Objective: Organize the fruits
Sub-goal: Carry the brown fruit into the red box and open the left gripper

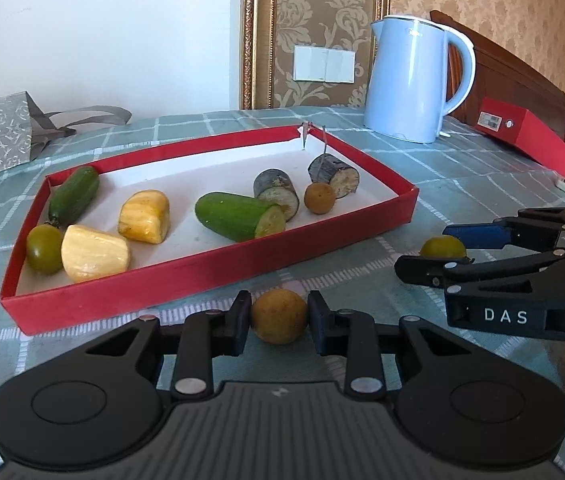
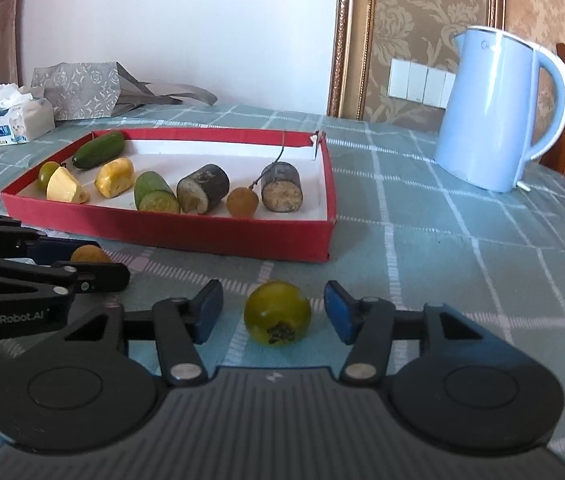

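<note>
On the left, my left tongs [image 1: 279,322] pinch a round brown fruit [image 1: 279,316] that sits on the checked surface [image 1: 462,184], just in front of the near wall of the red tray [image 1: 202,268]. Both pads touch its sides. The fruit is smooth and round, so I judge it could squirt out forward if the grip is off-centre when I lift, and roll under the tray's wall or off toward me.

The tray already holds a green tomato [image 1: 44,248], two yellow chunks, two cucumber pieces [image 1: 238,216], two dark cut stubs and another brown fruit [image 1: 319,198]. The clear floor is mostly toward its near middle. If I drop my fruit in carelessly, it may knock into the cucumber or roll against the others.

On the right, my right tongs [image 2: 274,316] stand spread around a second green tomato [image 2: 277,312] on the surface, pads on either side and not touching it. Closing unevenly could nudge it sideways. The two tongs work close together, so lifting both at once risks a bump. The blue kettle [image 2: 494,112] stands well off, far right.
</note>
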A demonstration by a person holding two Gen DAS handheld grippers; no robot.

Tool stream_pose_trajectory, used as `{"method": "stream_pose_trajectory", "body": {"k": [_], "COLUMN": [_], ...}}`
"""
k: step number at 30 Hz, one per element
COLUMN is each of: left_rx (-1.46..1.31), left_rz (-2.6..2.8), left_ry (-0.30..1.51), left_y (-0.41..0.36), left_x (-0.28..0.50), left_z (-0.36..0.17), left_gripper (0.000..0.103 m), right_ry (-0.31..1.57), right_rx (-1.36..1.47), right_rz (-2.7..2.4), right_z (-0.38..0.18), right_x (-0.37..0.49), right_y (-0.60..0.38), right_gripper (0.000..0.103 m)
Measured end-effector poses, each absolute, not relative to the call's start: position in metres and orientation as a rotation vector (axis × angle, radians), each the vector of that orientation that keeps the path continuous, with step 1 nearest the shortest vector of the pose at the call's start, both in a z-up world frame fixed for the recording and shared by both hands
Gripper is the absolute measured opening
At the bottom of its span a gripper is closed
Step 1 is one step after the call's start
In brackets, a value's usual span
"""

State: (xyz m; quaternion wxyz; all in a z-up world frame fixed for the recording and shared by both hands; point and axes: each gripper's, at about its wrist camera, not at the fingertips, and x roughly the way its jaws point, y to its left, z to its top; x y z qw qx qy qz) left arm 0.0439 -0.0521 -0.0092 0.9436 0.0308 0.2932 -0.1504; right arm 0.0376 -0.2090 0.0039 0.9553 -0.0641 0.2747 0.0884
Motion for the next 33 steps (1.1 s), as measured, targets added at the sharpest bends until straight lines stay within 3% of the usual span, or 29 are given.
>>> {"method": "stream_pose_trajectory", "body": {"k": [1,3,33], "left_rx": [0.062,0.061,0.012], "left_rz": [-0.306,-0.303,-0.271], "left_ry": [0.598,0.598,0.569], "left_y": [-0.052,-0.051,-0.039], "left_x": [0.044,0.043,0.034], "left_z": [-0.009,-0.009,0.001], "left_gripper": [0.029,0.029,0.029], "right_ry": [0.562,0.576,0.593], "right_rx": [-0.130,-0.124,-0.124], "right_rz": [0.179,0.177,0.179], "right_z": [0.004,0.003,0.002], "right_x": [0.038,0.041,0.042], "right_y": [-0.210,-0.210,-0.210], "right_gripper": [0.039,0.033,0.032]}}
